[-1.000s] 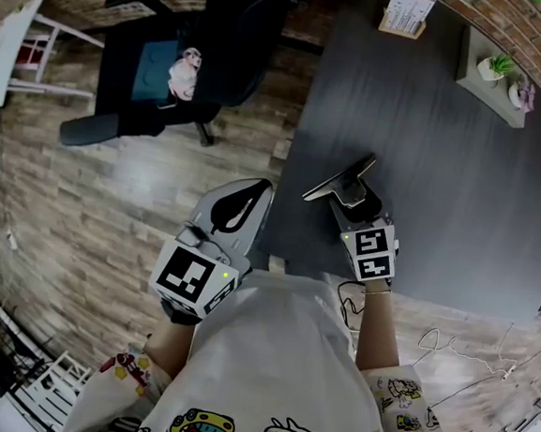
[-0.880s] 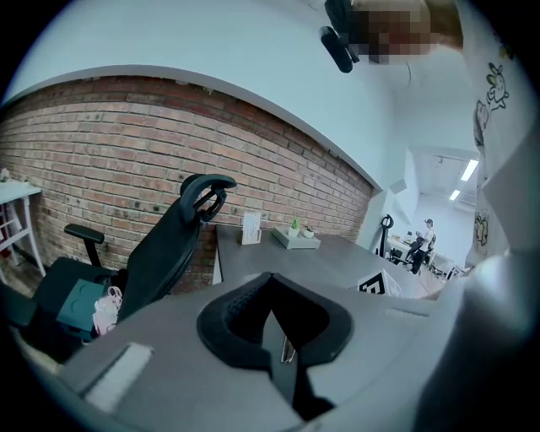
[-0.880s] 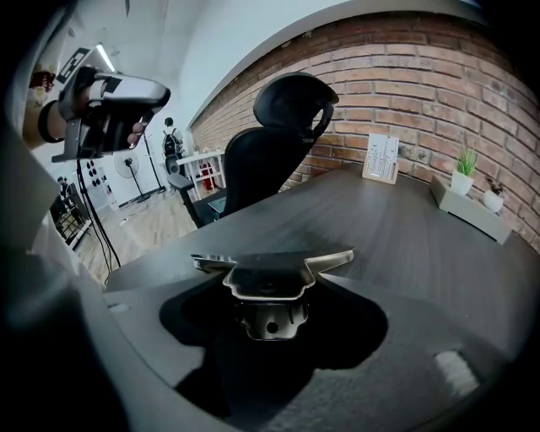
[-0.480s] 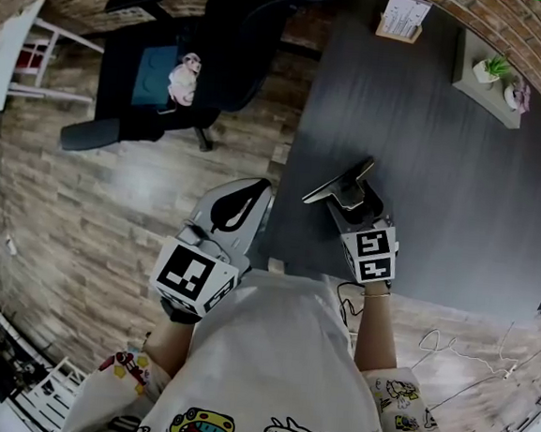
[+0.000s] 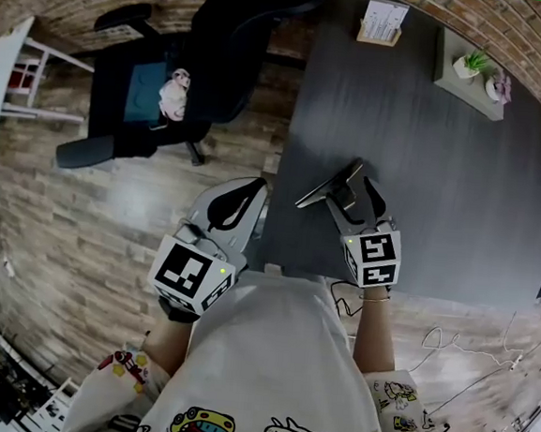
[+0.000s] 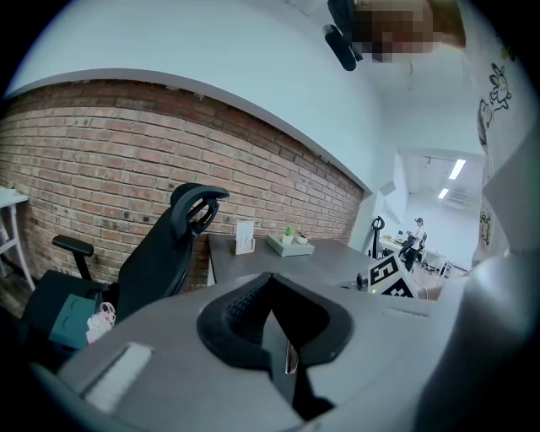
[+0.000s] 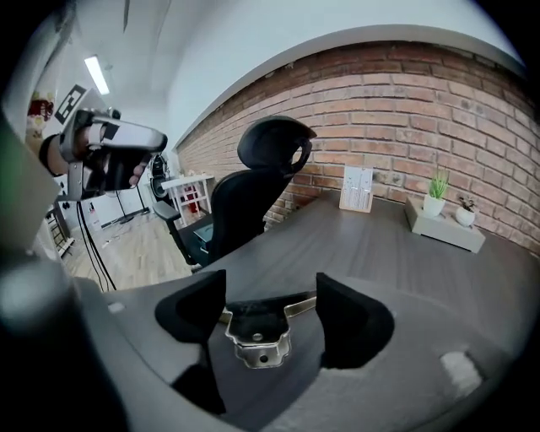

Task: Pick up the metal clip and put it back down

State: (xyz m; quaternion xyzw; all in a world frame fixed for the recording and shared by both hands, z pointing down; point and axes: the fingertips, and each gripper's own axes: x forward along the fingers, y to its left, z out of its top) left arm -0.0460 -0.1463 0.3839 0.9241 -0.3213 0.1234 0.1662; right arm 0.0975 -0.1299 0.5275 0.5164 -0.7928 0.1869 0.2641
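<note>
Lying loose between the right gripper's (image 7: 270,305) wide-spread jaws, the metal clip (image 7: 257,336) shows clearly only in that gripper's view. The left gripper (image 6: 276,325) is closed tight, empty.

Jaws of the right gripper (image 7: 270,297) have been spread wider than a second ago, and the metal clip (image 7: 257,336) is seen lying on the table (image 5: 462,180) between them, unpressed. In the head view, the card stand (image 5: 382,21) and plant tray (image 5: 471,76) are shifted leftward along the upper right
</note>
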